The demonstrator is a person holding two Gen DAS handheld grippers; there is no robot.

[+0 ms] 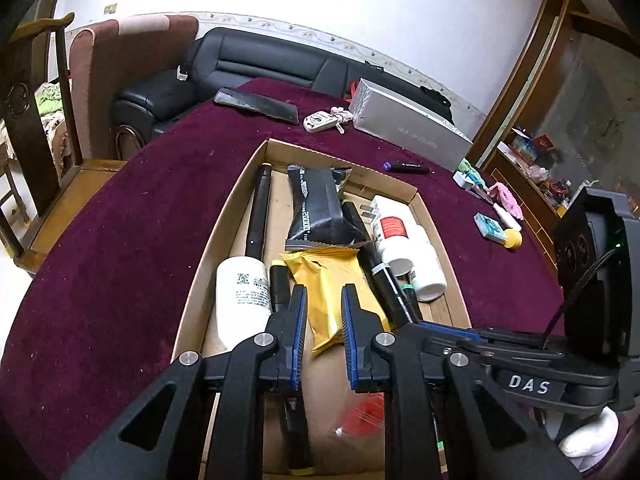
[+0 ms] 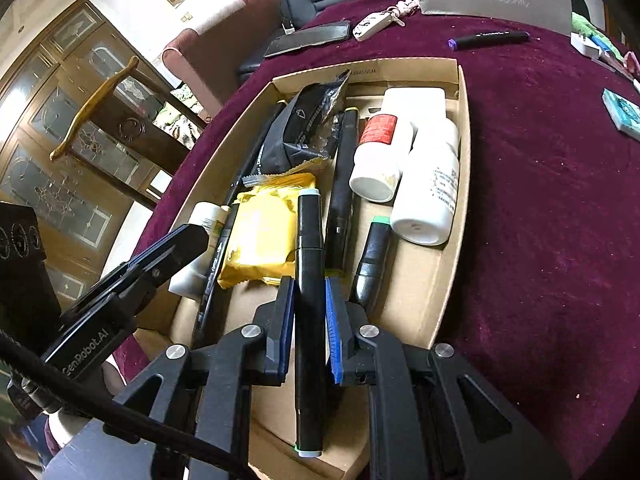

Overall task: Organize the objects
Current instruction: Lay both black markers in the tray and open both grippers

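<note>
An open cardboard box lies on a dark red tablecloth. It holds white bottles, a black pouch, a yellow packet and several black markers. My right gripper is shut on a black marker with pale green ends, held lengthwise over the box's near part. My left gripper hovers above the yellow packet, its blue pads a narrow gap apart with nothing between them. Another marker lies under its left finger.
Outside the box lie a purple-capped marker, a silver carton, a white key fob, a flat black case and a teal pack. A sofa and chairs stand beyond the table.
</note>
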